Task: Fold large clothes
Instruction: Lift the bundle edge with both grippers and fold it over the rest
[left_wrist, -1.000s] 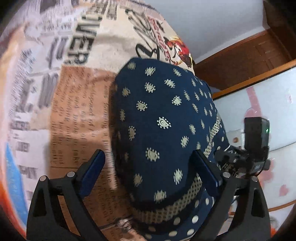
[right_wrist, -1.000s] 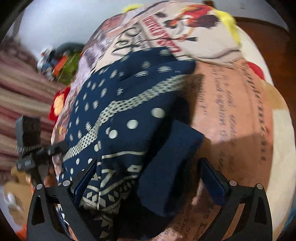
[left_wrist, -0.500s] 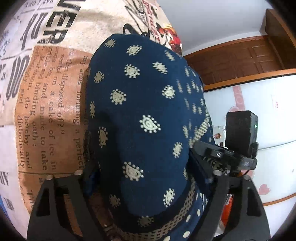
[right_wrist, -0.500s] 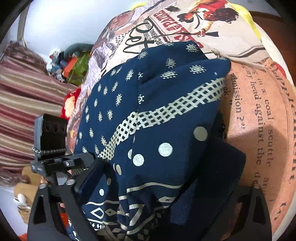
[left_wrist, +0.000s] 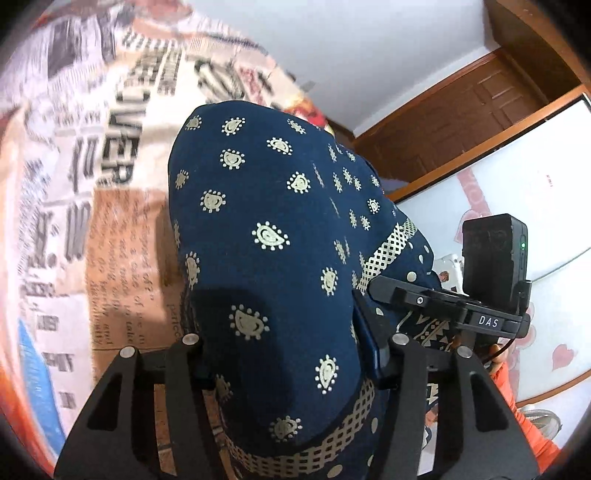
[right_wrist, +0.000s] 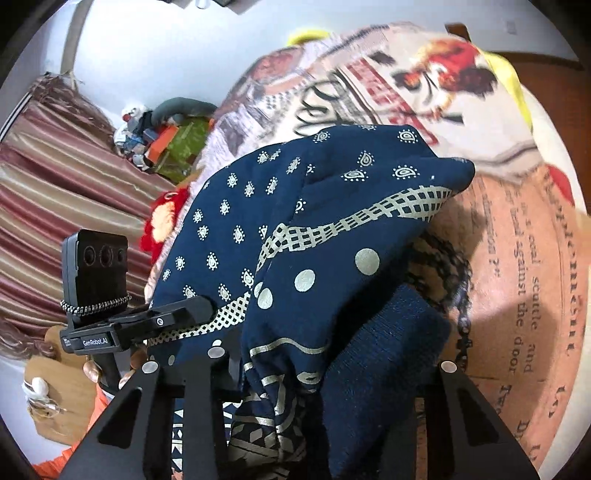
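A folded navy garment (left_wrist: 266, 236) with cream paisley dots and a lattice band lies bunched on a newspaper-print bedspread (left_wrist: 110, 221). My left gripper (left_wrist: 288, 354) is shut on the near end of the bundle, cloth bulging over its jaws. In the right wrist view the same garment (right_wrist: 325, 229) fills the middle, with a plain navy ribbed layer (right_wrist: 376, 369) under it. My right gripper (right_wrist: 332, 373) is shut on that thick near end. Each gripper shows in the other's view, the right one (left_wrist: 443, 310) and the left one (right_wrist: 147, 325), close together.
The bedspread (right_wrist: 517, 258) stretches right and beyond the garment. A wooden door and white wardrobe panel (left_wrist: 517, 166) stand right of the bed. Striped curtains (right_wrist: 55, 192) and a pile of toys (right_wrist: 166, 136) lie to the left.
Both grippers have closed from open onto the near end of the folded garment. The bundle now looks lifted slightly, and the views have tilted.
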